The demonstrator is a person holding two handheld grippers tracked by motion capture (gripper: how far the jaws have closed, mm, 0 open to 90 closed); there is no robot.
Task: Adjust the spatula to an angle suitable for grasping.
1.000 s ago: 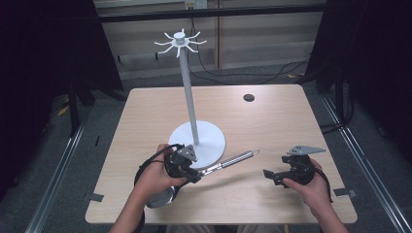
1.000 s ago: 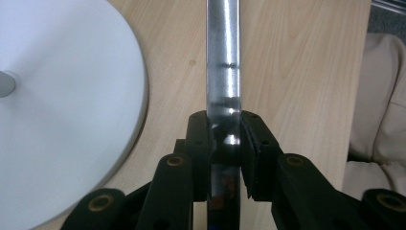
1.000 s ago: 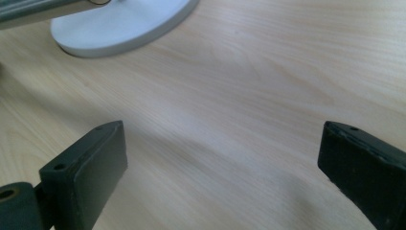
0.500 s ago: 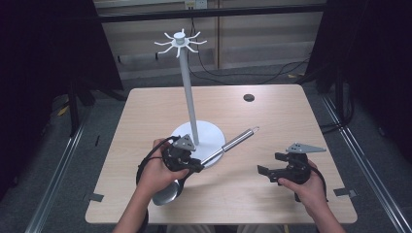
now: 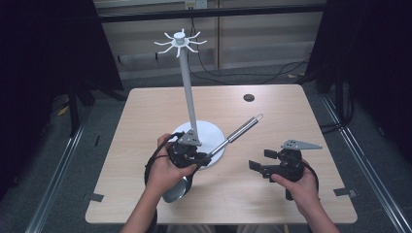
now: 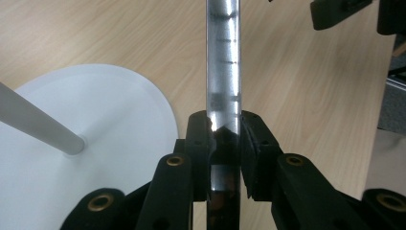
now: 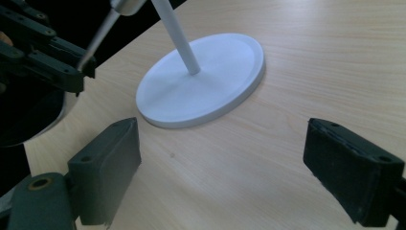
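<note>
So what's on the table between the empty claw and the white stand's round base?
Nothing. The right gripper view shows bare wooden table from the open right claw up to the stand's round base.

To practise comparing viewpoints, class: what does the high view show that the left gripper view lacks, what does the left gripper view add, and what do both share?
High view's extras: the stand's hooked top, the ladle's bowl and the hanging loop at the ladle's far end.
Left gripper view's extras: a close look at the left claw, its pads pressed on both sides of the metal.
Shared: the ladle's shiny handle, the stand's white round base and the wooden table.
</note>
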